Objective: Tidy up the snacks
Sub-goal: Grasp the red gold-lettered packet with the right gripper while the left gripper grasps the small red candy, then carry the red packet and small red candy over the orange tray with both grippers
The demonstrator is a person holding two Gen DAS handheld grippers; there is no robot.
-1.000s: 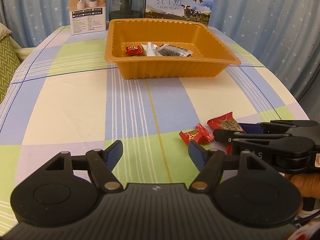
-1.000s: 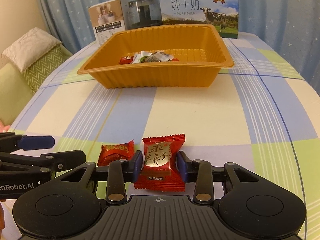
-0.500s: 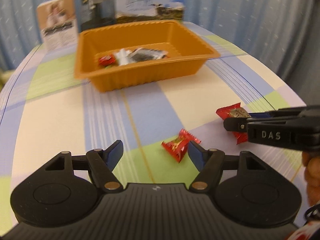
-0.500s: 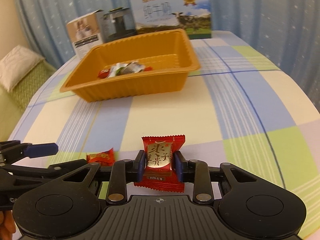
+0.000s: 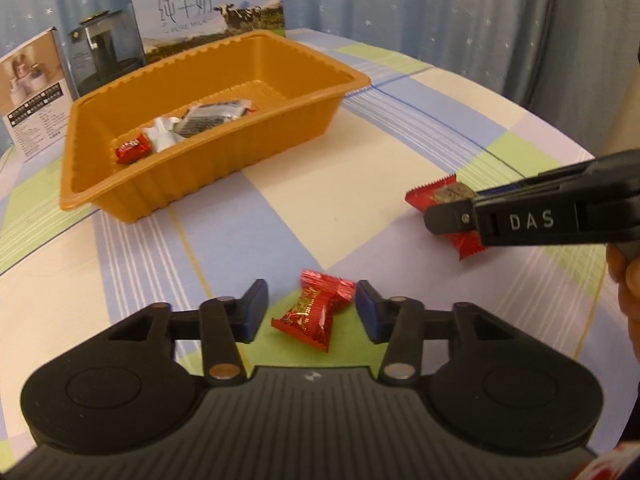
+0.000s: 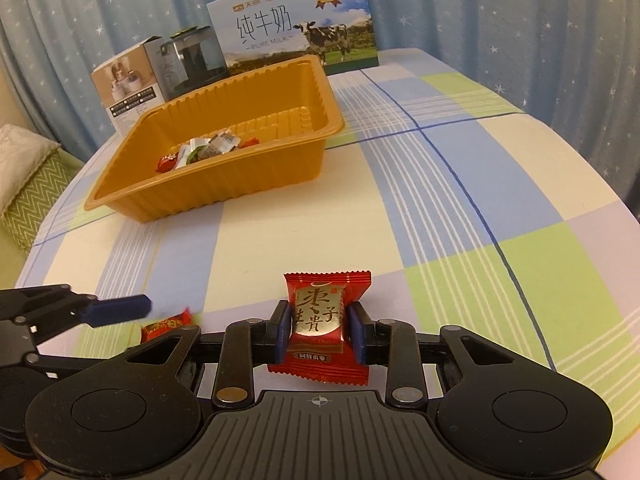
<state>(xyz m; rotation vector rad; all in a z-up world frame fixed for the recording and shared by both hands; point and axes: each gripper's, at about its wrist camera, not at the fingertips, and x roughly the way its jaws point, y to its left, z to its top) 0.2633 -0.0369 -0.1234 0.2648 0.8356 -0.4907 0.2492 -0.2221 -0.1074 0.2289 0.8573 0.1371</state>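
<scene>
The red candy [image 5: 316, 312] (light, crinkly, slippery) is bracketed on the table by the closing left gripper [image 5: 312, 312], not yet pinched; its plump middle should be squeezed. Another packet [image 6: 320, 320] is clamped by the right gripper [image 6: 319, 334].

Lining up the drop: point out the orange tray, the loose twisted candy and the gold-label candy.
orange tray [image 5: 208, 184], left wrist view, near wall.
twisted candy [image 5: 314, 310], left wrist view, wrapper middle.
gold-label candy [image 6: 318, 314], right wrist view, gold label.

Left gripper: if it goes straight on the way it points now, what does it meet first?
Most likely the small red twisted candy lying between the fingers of the left gripper, whose jaws have just been closing; then the tablecloth. The orange tray is well beyond.
</scene>
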